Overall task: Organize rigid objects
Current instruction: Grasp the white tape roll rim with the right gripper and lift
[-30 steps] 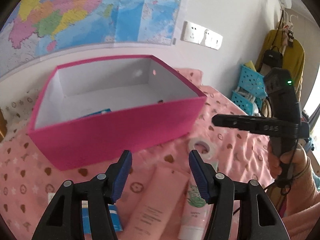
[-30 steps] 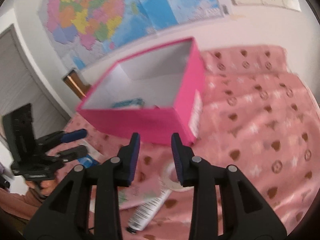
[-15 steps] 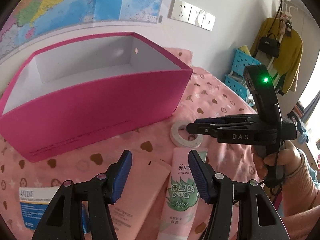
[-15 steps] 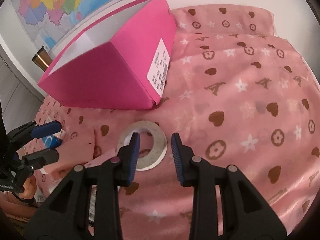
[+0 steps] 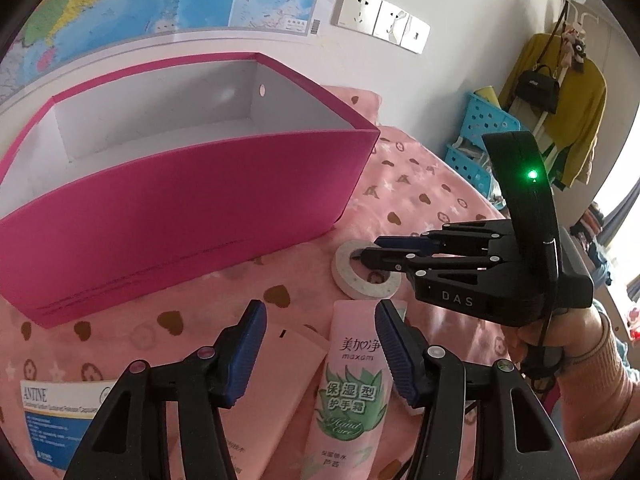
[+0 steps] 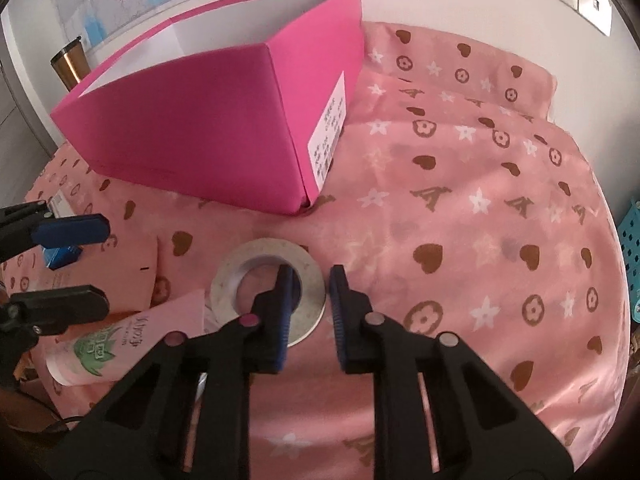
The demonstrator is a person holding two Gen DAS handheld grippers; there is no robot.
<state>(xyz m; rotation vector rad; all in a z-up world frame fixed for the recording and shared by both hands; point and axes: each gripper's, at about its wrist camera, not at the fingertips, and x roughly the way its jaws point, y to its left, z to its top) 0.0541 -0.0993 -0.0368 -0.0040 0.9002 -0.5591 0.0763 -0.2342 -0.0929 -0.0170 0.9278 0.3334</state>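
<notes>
1. The right hand-held gripper (image 6: 308,280) straddled the near-right rim of the tape roll (image 6: 267,292), one finger in the hole, one outside; its jaws were narrow and closing, not yet pinching the rim.
2. The roll lay flat on the pink cloth (image 6: 460,216), just in front of the box (image 6: 192,128) corner.
3. The left hand-held gripper (image 5: 318,336) hung moderately open, jaws closing slightly, above the tube (image 5: 352,392) and the pink carton (image 5: 272,384), gripping nothing.
4. The tube's crimped end lay just beside the roll.
5. A white-and-blue carton (image 5: 56,412) lay at far left.
6. Blue baskets (image 5: 484,128) and a yellow garment (image 5: 576,92) stood behind, beside the wall.
</notes>
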